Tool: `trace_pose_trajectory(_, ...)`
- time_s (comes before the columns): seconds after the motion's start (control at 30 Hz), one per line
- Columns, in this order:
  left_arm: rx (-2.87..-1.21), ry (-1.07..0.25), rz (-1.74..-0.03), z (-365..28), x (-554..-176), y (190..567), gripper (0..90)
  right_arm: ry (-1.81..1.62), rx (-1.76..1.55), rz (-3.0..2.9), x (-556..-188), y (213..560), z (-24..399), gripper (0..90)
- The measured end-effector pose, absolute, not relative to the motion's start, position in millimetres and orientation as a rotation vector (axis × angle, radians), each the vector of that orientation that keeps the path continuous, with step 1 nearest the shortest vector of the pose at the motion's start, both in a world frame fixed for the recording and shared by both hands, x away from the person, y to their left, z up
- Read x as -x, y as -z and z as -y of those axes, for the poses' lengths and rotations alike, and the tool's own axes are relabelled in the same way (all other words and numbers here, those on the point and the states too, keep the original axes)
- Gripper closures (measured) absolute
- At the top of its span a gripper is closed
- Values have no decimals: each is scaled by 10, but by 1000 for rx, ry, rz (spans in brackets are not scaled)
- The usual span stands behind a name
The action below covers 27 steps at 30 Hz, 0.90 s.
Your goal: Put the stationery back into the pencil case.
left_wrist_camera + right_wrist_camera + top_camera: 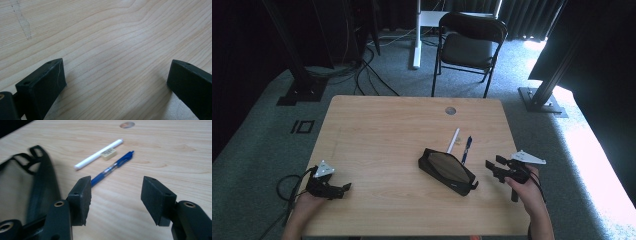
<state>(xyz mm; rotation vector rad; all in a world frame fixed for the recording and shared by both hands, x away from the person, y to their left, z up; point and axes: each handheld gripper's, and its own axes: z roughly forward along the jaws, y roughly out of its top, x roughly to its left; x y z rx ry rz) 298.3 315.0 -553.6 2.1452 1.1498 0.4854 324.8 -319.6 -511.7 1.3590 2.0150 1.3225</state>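
A black zip pouch [448, 171] lies open on the wooden table [377, 130], right of centre; its edge is also at the left of the right gripper view, pouch [30, 182]. Just beyond it lie a white pen [453, 140] and a blue pen [467, 149] side by side. In the right gripper view a small cream eraser [108, 153] sits between the white pen [98, 153] and the blue pen [112, 166]. My right gripper [492, 162] is to the right of the pouch, open [116, 187] and empty. My left gripper [346, 188] rests near the front left edge, open [116, 72] over bare wood.
A round cable hole [450, 110] sits near the table's far edge. Beyond the table stand a black folding chair [469, 42] and a white desk leg [416, 35]. Cables lie on the floor at the back left, near dark metal stands.
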Motion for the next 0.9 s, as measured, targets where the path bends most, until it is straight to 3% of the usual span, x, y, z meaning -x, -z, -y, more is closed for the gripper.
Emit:
trace_pose_trajectory(0.43, -2146, -485, -1149, -3150, -2984, 5535, 21, -1237, -1379, -2060, -3777, 5260, 2872, 412)
trace_pose_trajectory(0.9, -2145, -485, -1150, -3150, -2983, 5535, 21, -1145, -1435, -2077, -4083, 5397, 2560, 405)
